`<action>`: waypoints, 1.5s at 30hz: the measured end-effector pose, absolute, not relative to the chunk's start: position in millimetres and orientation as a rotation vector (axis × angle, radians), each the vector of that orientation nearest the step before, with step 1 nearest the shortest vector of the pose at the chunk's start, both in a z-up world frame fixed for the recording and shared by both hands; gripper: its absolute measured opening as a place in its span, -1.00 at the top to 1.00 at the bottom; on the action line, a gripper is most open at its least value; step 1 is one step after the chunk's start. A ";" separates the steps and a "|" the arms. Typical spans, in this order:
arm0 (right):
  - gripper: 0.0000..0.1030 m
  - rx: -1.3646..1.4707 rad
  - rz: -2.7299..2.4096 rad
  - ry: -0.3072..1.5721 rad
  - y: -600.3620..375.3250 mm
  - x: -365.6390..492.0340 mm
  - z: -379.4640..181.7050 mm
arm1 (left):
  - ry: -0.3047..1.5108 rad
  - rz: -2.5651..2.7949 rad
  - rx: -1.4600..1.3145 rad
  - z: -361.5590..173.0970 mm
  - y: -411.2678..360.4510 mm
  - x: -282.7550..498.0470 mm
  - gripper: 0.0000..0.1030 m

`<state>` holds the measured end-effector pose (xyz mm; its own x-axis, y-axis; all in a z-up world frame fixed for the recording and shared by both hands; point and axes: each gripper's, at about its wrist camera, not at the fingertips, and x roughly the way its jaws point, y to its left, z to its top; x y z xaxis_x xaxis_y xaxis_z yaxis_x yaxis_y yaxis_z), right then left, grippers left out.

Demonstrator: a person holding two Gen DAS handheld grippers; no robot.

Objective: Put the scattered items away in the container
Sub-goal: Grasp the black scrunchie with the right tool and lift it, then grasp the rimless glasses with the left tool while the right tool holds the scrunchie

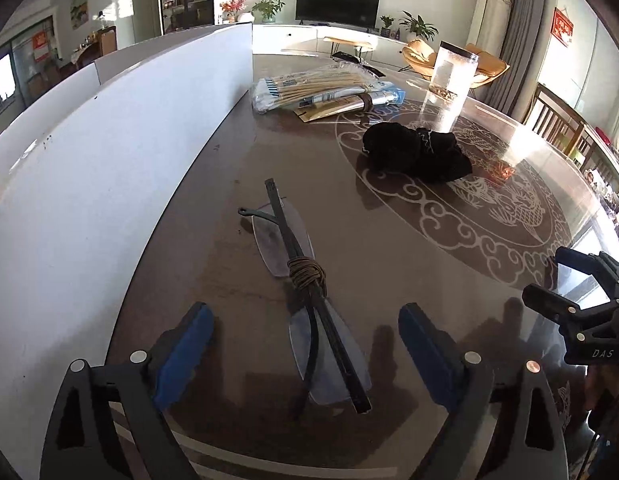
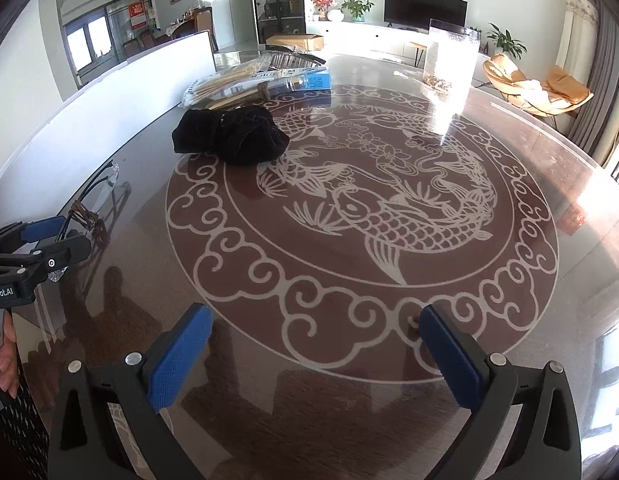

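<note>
Our left tool [image 1: 305, 344] hangs wide open over the folded glasses [image 1: 309, 296], which lie flat on the table [image 1: 389, 280] between its blue pads, untouched. Our right tool [image 2: 315, 344] gapes open too, holding nothing. A black cloth [image 2: 229, 134] sits near the clear container [image 2: 449, 60].

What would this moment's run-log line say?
left tongs: open, straddling folded glasses | right tongs: open, empty | black cloth: on table
</note>
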<state>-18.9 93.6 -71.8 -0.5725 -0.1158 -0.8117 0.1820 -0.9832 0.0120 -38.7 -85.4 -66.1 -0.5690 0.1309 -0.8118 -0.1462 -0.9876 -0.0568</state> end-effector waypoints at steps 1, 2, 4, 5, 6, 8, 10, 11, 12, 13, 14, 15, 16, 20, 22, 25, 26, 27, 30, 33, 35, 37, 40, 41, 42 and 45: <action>-1.00 1.362 -2.645 0.123 92.2 -19.1 -72.3 | 0.051 2.658 -1.349 -66.9 -84.8 -36.3 -0.84; -1.00 1.370 -2.645 0.142 90.4 -19.3 -72.9 | 0.086 2.664 -1.334 -68.1 -83.2 -34.6 -0.84; -1.00 1.369 -2.638 0.147 89.5 -19.9 -72.9 | 0.129 2.662 -1.336 -69.0 -80.2 -34.5 -0.87; -1.00 1.370 -2.632 0.150 89.0 -21.2 -72.9 | 0.124 2.654 -1.337 -69.4 -80.8 -35.5 -0.90; -1.00 1.365 -2.615 0.162 87.2 -24.9 -72.6 | 0.133 2.637 -1.342 -70.5 -79.8 -37.0 -0.99; -1.00 1.328 -2.508 0.246 76.7 -39.6 -72.7 | 0.138 2.626 -1.346 -71.1 -79.4 -38.7 -1.00; -1.00 1.332 -2.374 0.355 62.6 -63.3 -71.2 | 0.137 2.629 -1.343 -70.4 -79.7 -37.8 -1.00; -1.00 1.333 -2.352 0.422 55.3 -76.4 -69.1 | 0.138 2.629 -1.343 -70.4 -79.4 -37.9 -1.00; -1.00 1.319 -2.354 0.509 46.8 -89.8 -66.5 | 0.138 2.630 -1.342 -70.4 -79.3 -38.0 -1.00; -1.00 1.293 -2.356 0.600 37.5 -102.8 -64.4 | 0.138 2.631 -1.341 -70.2 -78.8 -37.9 -1.00; -1.00 1.274 -2.339 0.660 28.0 -115.8 -63.6 | 0.139 2.632 -1.340 -70.3 -78.6 -37.7 -1.00; -1.00 1.266 -2.316 0.681 19.5 -128.8 -63.6 | 0.140 2.632 -1.340 -70.5 -78.5 -37.9 -1.00; -1.00 1.267 -2.297 0.677 12.2 -141.2 -64.1 | 0.140 2.632 -1.340 -70.6 -78.5 -37.8 -1.00; -0.90 1.326 -2.237 0.521 -7.4 -179.9 -69.3 | 0.137 2.630 -1.339 -70.4 -78.8 -38.5 -1.00; -0.46 1.314 -2.225 0.435 -9.5 -182.9 -67.6 | 0.138 2.631 -1.339 -70.2 -78.5 -38.8 -1.00; 0.22 1.317 -2.290 0.380 -0.7 -171.6 -63.0 | 0.137 2.630 -1.338 -70.2 -78.3 -38.5 -1.00; 0.21 1.336 -2.311 0.360 4.8 -164.5 -62.8 | 0.137 2.630 -1.338 -70.1 -78.4 -38.4 -1.00; 0.21 1.352 -2.343 0.339 11.6 -154.3 -62.6 | 0.137 2.630 -1.339 -70.1 -78.3 -38.5 -1.00; 0.20 1.376 -2.432 0.283 29.0 -107.2 -62.4 | 0.136 2.630 -1.339 -69.9 -78.5 -38.4 -1.00; 0.18 1.354 -2.487 0.255 42.6 -48.7 -63.1 | 0.136 2.630 -1.338 -69.8 -78.6 -38.4 -1.00; -0.20 1.323 -2.552 0.229 54.9 -15.4 -64.9 | 0.136 2.630 -1.339 -69.6 -78.8 -38.3 -1.00; -0.86 1.321 -2.600 0.194 63.2 8.3 -71.8 | 0.136 2.629 -1.339 -69.5 -78.7 -38.5 -1.00; -0.95 1.321 -2.618 0.154 69.5 16.7 -70.6 | 0.143 2.611 -1.341 -70.4 -79.3 -37.6 -1.00; -0.95 1.324 -2.614 0.145 68.5 15.1 -71.3 | 0.165 2.588 -1.337 -70.5 -79.4 -35.7 -1.00; -0.97 1.342 -2.608 0.145 68.2 12.8 -72.4 | 0.186 2.555 -1.333 -70.5 -80.6 -32.0 -1.00; -0.97 1.343 -2.620 0.139 68.0 9.8 -71.8 | 0.220 2.506 -1.309 -70.9 -91.4 -15.0 -1.00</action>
